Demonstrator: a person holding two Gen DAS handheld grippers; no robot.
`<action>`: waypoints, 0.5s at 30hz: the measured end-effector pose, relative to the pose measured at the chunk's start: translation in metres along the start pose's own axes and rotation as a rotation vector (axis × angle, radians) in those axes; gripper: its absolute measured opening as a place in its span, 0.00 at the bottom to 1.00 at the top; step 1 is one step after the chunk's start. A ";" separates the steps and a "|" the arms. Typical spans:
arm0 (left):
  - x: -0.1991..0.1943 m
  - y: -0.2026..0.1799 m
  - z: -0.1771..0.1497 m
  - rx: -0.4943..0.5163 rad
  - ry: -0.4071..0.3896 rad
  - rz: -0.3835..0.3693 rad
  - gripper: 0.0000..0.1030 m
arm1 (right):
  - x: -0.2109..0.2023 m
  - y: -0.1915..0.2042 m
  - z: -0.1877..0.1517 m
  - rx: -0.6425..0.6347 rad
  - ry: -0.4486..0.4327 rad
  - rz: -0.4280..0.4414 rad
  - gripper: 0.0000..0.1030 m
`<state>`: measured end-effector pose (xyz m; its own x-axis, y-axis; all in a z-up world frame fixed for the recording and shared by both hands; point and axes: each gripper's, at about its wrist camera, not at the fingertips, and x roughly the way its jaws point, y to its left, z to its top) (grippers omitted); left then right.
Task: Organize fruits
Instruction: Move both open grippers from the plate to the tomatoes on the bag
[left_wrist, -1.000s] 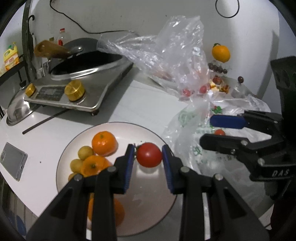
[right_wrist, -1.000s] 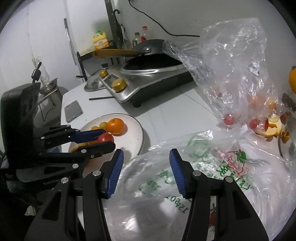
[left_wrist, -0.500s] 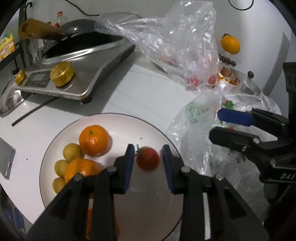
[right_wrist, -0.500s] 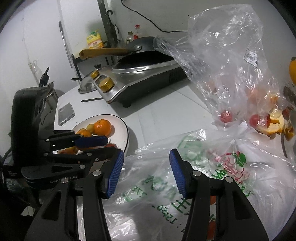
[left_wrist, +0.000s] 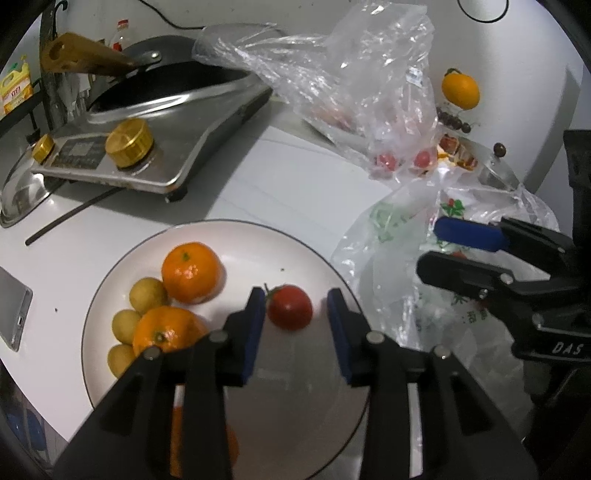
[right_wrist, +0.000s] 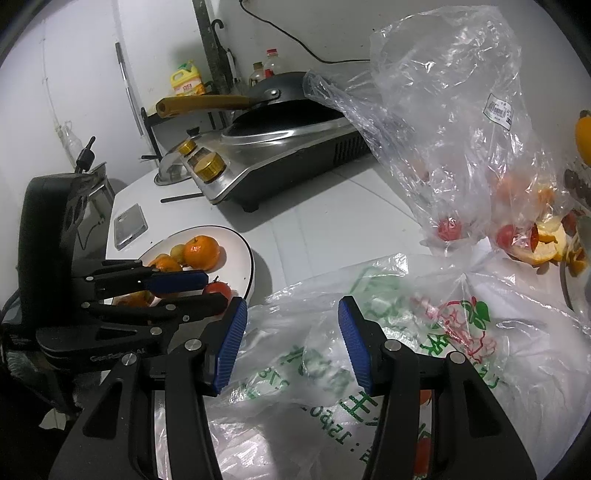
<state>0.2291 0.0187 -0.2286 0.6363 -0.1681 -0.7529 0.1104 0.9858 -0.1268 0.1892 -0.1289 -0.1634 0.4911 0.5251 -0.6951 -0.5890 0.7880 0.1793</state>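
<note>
A red tomato (left_wrist: 289, 307) lies on the white plate (left_wrist: 258, 236), between the open jaws of my left gripper (left_wrist: 296, 325), which do not touch it. The plate also holds two oranges (left_wrist: 191, 272) and several small yellow fruits (left_wrist: 147, 294). In the right wrist view the tomato (right_wrist: 218, 288) shows beside the left gripper's fingers (right_wrist: 177, 280). My right gripper (right_wrist: 291, 338) is open and empty above a printed plastic bag (right_wrist: 388, 332) that holds more fruit.
A clear plastic bag (left_wrist: 354, 85) with tomatoes stands behind. An induction cooker with a wok (left_wrist: 147, 110) sits at the back left. A phone (left_wrist: 13, 317) lies left of the plate. An orange fruit (left_wrist: 461, 90) and peels sit far right.
My left gripper lowered the tomato onto the plate and opened, letting it go. The right gripper stayed open over the printed bag.
</note>
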 end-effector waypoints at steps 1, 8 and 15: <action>-0.002 -0.001 0.000 0.005 -0.005 0.001 0.36 | 0.000 0.000 0.000 0.001 -0.001 0.003 0.53; -0.017 -0.004 -0.003 0.014 -0.034 -0.012 0.51 | -0.009 0.004 0.000 -0.008 -0.009 -0.023 0.53; -0.036 -0.016 -0.007 0.036 -0.072 -0.018 0.52 | -0.029 0.005 -0.005 -0.009 -0.021 -0.062 0.53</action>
<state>0.1992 0.0094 -0.2037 0.6872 -0.1868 -0.7021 0.1492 0.9821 -0.1153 0.1687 -0.1417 -0.1461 0.5404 0.4821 -0.6896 -0.5626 0.8164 0.1298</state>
